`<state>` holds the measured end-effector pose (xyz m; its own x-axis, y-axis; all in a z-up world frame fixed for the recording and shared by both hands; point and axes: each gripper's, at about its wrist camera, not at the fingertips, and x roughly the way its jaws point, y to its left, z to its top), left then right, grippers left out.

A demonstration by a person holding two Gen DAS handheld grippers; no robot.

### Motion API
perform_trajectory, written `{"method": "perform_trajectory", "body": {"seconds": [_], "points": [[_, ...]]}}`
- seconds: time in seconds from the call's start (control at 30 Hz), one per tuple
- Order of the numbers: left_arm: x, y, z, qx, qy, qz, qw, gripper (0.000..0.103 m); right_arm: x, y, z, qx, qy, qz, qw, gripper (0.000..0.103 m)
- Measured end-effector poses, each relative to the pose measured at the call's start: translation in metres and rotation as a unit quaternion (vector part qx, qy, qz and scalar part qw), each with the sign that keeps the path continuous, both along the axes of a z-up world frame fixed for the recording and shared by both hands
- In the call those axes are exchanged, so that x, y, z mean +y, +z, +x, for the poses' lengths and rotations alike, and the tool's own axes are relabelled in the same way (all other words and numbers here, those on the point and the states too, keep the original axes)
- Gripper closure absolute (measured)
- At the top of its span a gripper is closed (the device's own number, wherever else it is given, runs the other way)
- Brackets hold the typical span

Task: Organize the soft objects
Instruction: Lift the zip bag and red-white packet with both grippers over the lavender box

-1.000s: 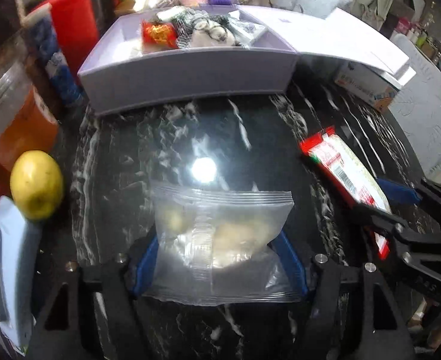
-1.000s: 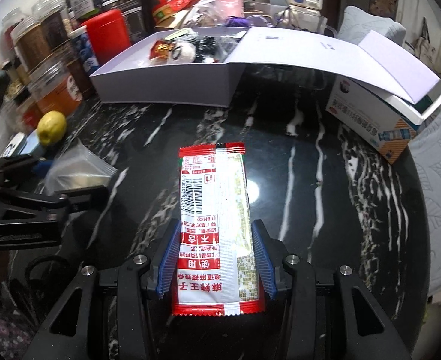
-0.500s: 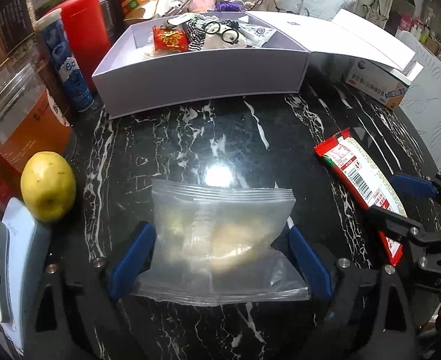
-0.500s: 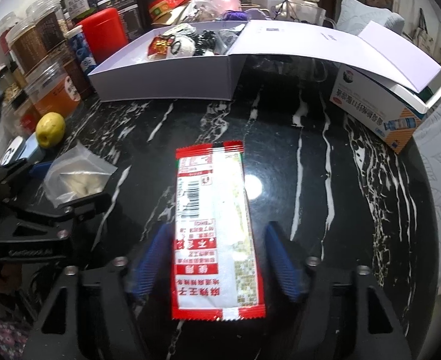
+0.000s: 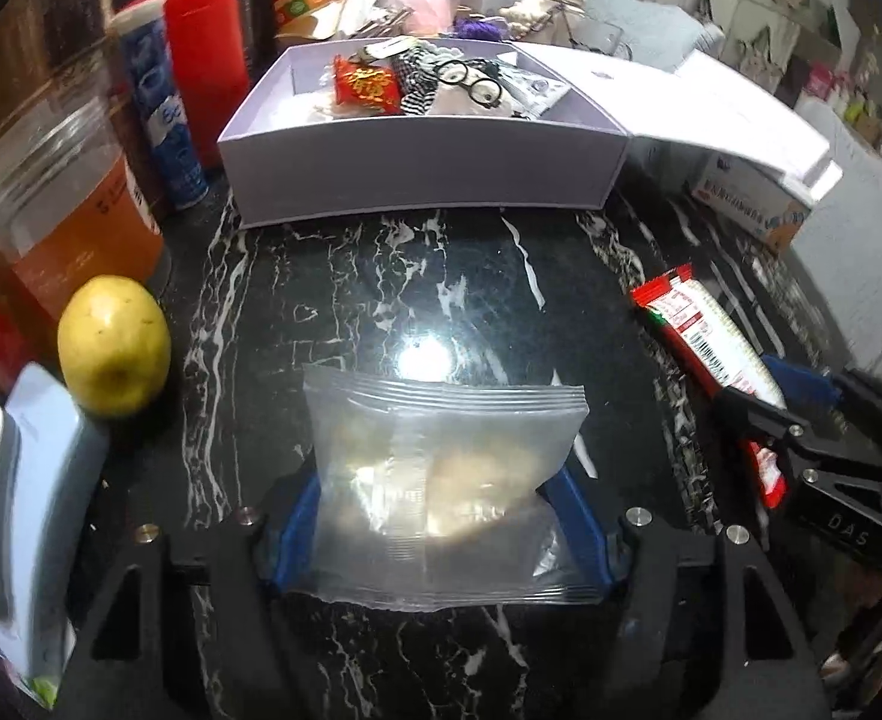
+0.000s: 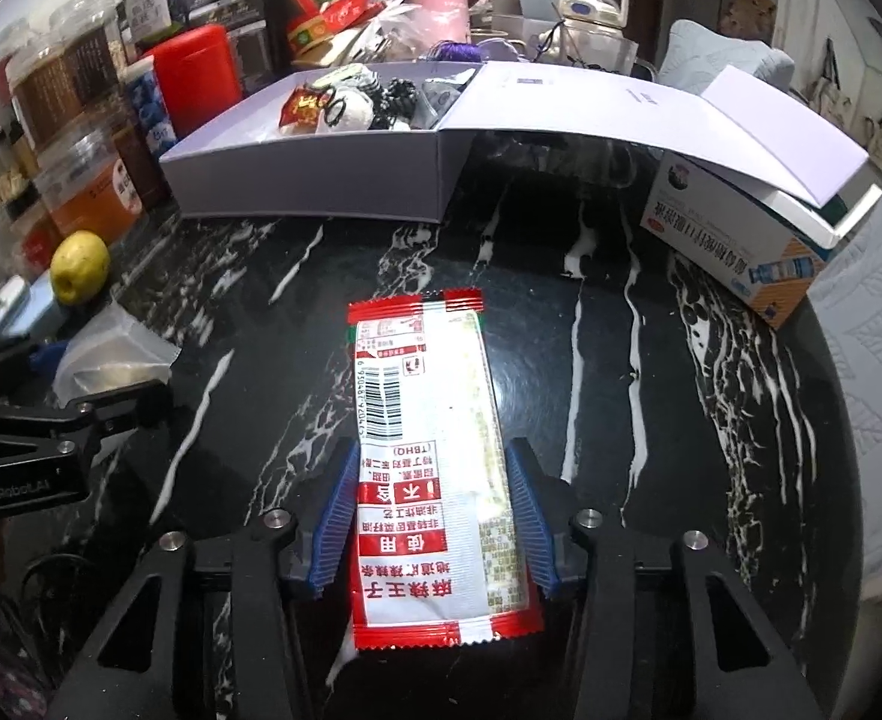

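A clear zip bag [image 5: 441, 432] with pale lumps inside lies on the black marble table [image 5: 381, 300]. My left gripper [image 5: 435, 480] straddles it; its jaws are closing and the blue pads [image 5: 297, 516] press the bag's sides. A red-and-white snack packet [image 6: 423, 372] lies lengthwise between the fingers of my right gripper [image 6: 432, 456], whose jaws are closing with the pads [image 6: 339, 516] against the packet's edges. The open lavender box [image 5: 423, 180] at the back holds soft toys and a red pouch [image 5: 369, 84].
A yellow lemon [image 5: 114, 354], an orange jar [image 5: 69, 210], a blue tube [image 5: 165, 120] and a red canister [image 5: 207, 60] crowd the left. A white device [image 5: 15, 480] lies near left. The box lid [image 6: 651, 114] rests on a medicine carton [image 6: 741, 252] at right.
Both grippers spread wide half a second ago and have come back in against the bag and the packet. Both items stayed on the table.
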<state>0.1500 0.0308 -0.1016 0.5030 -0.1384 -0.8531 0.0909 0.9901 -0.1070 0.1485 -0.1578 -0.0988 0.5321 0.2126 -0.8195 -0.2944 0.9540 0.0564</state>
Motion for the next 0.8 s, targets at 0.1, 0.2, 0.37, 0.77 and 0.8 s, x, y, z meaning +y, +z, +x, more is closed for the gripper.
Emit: {"method": "perform_trajectory", "body": {"seconds": [0.1,0.2,0.37,0.77,0.8], "points": [[0.004,0.000,0.000,0.002,0.008,-0.016,0.9998,0.035,-0.010,0.002,0.003,0.006,-0.012,0.041,0.999,0.057],[0.004,0.002,-0.001,-0.002,0.005,-0.012,0.9999,0.035,-0.015,0.002,0.002,0.011,-0.017,0.064,0.998,0.057],[0.004,0.010,-0.003,-0.015,0.004,-0.009,0.9998,0.035,-0.013,0.003,-0.008,0.021,-0.011,0.098,0.995,0.057],[0.008,0.047,-0.009,-0.065,0.005,-0.002,0.9979,0.035,-0.013,0.017,-0.023,0.038,0.019,0.169,0.985,0.057],[0.008,0.050,-0.008,-0.070,0.005,0.001,0.9976,0.035,-0.013,0.020,-0.024,0.034,0.019,0.170,0.985,0.057]]}}
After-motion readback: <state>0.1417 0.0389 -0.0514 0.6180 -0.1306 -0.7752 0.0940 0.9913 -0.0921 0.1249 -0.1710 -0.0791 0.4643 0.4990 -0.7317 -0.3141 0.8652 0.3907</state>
